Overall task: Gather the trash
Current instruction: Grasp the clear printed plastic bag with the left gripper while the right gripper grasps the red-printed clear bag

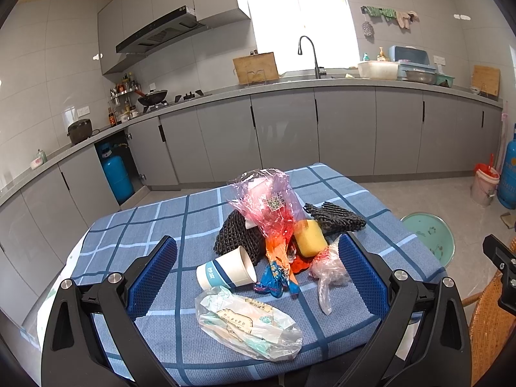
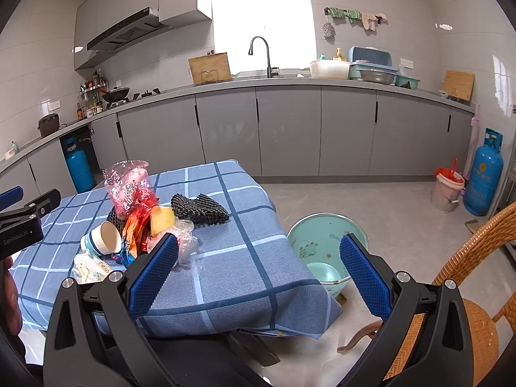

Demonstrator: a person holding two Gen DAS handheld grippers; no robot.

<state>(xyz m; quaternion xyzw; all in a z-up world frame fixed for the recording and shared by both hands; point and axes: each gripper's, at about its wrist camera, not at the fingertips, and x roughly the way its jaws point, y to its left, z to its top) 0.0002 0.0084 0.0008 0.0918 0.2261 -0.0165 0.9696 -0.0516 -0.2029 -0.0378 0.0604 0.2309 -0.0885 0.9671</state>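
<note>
A pile of trash lies on the blue checked tablecloth (image 1: 154, 219): a tipped paper cup (image 1: 225, 272), a clear printed wrapper (image 1: 248, 322), a pink plastic bag (image 1: 267, 203), orange and blue snack wrappers (image 1: 277, 264), a yellow sponge (image 1: 310, 237), black foam nets (image 1: 335, 216) and a small clear bag (image 1: 325, 274). My left gripper (image 1: 258, 269) stands open just above the table, its fingers on either side of the pile. My right gripper (image 2: 259, 266) is open over the table's right corner, holding nothing; the pile (image 2: 138, 222) lies to its left.
A green basin (image 2: 325, 242) sits on the floor just right of the table. A wicker chair (image 2: 477, 290) stands at the right. A white bucket (image 2: 448, 190) and a blue gas cylinder (image 2: 483, 177) stand by the far wall. Grey kitchen cabinets (image 2: 290, 129) run behind.
</note>
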